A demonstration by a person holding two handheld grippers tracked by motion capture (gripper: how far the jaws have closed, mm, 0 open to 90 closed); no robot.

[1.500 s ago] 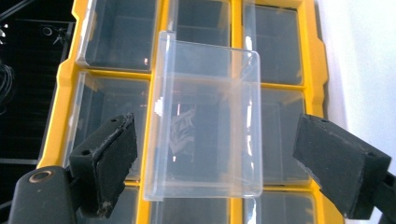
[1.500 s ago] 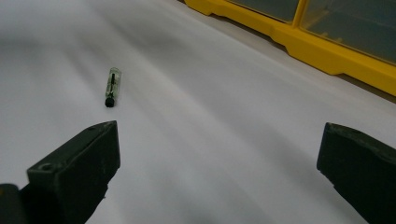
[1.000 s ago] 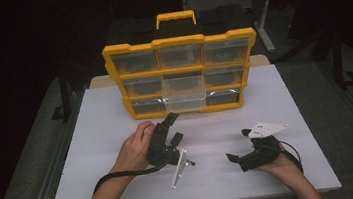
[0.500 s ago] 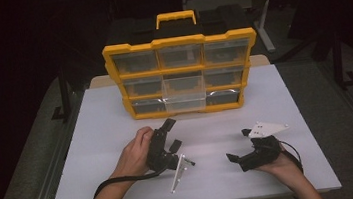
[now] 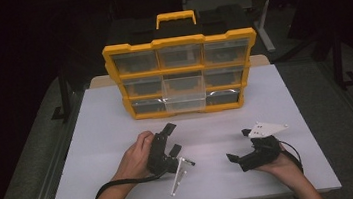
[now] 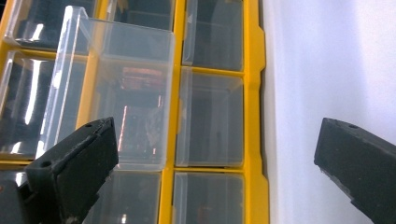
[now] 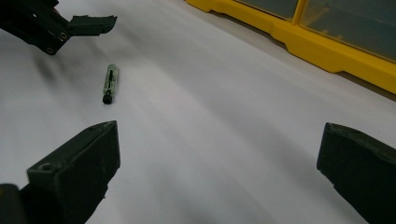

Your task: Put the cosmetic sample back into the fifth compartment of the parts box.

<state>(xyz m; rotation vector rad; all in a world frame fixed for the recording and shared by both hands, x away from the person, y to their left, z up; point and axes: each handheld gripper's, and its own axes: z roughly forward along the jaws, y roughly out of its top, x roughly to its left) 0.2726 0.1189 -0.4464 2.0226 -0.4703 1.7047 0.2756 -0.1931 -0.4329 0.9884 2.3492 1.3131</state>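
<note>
A yellow drawer organizer (image 5: 178, 43) with clear drawers stands at the back of the white table (image 5: 103, 133). One clear middle drawer (image 5: 184, 94) is pulled part way out; it is the same drawer (image 6: 116, 93) that juts forward in the left gripper view. My left gripper (image 5: 174, 138) lies low over the table in front of the organizer, pointing at it. Its jaws have just been opening and stand wide apart (image 6: 217, 140) with nothing between them. My right gripper (image 5: 237, 145) rests at the front right, open (image 7: 219, 140) and empty. A small green cylinder (image 7: 110, 83) lies on the table ahead of it.
The organizer's yellow base edge (image 7: 327, 51) crosses the upper right of the right gripper view. One jaw of the left gripper (image 7: 88, 22) shows at that view's top left. Dark floor and metal table legs surround the table.
My left gripper has sunk a little toward the table in front of the organizer. The right gripper has stayed where it was.
</note>
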